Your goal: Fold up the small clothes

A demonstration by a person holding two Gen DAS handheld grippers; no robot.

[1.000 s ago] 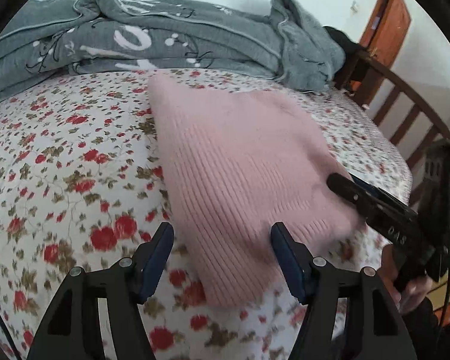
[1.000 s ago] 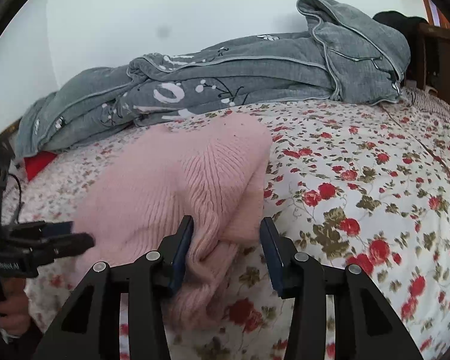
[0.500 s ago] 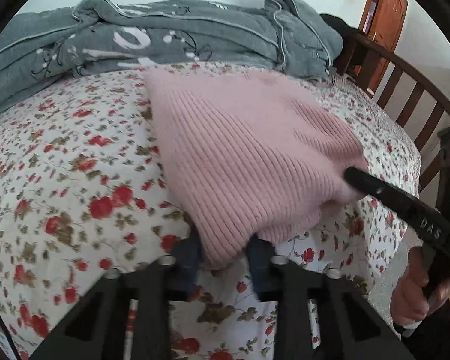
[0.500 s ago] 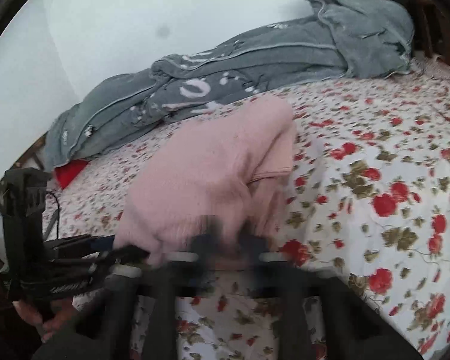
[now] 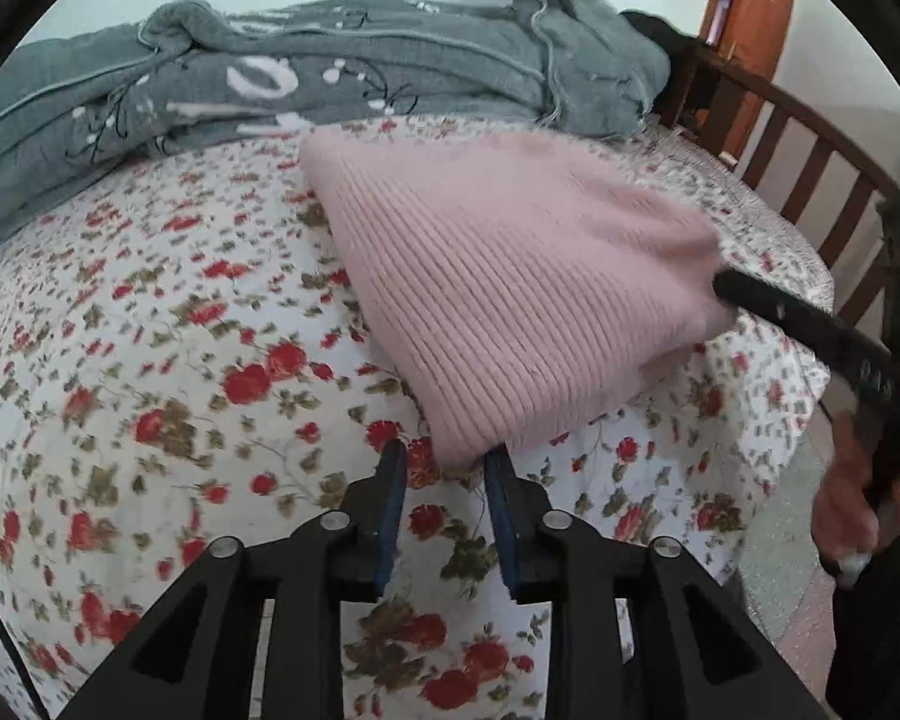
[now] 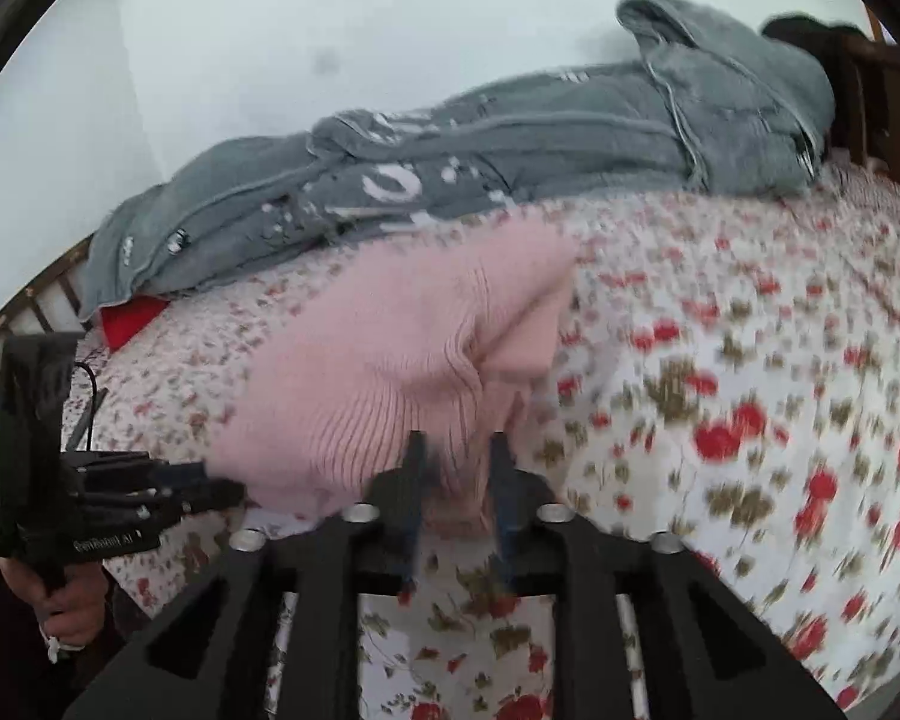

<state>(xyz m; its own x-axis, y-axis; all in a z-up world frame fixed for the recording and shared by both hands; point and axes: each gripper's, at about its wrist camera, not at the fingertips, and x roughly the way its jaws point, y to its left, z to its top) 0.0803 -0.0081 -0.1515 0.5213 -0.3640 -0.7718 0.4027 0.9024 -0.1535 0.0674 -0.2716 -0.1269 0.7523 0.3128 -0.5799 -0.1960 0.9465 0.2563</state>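
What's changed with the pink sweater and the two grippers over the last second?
Both grippers closed from wide open onto the pink sweater's near edge. Now the left gripper and right gripper have their jaws opening again, the knit between them. The sweater shifted slightly. The grey blanket stayed put.

A bed [image 5: 150, 312] covered in a white sheet printed with red roses and olive leaves fills the frame. Along its far edge, against a pale wall [image 6: 270, 60], lies a rumpled grey blanket [image 5: 342, 78] with white and black markings. A red item [image 6: 129, 318] peeks out from under one end of the blanket. Dark wooden slats of the bed frame [image 5: 810, 162] rise at the other end, with a brown door [image 5: 750, 6] behind.
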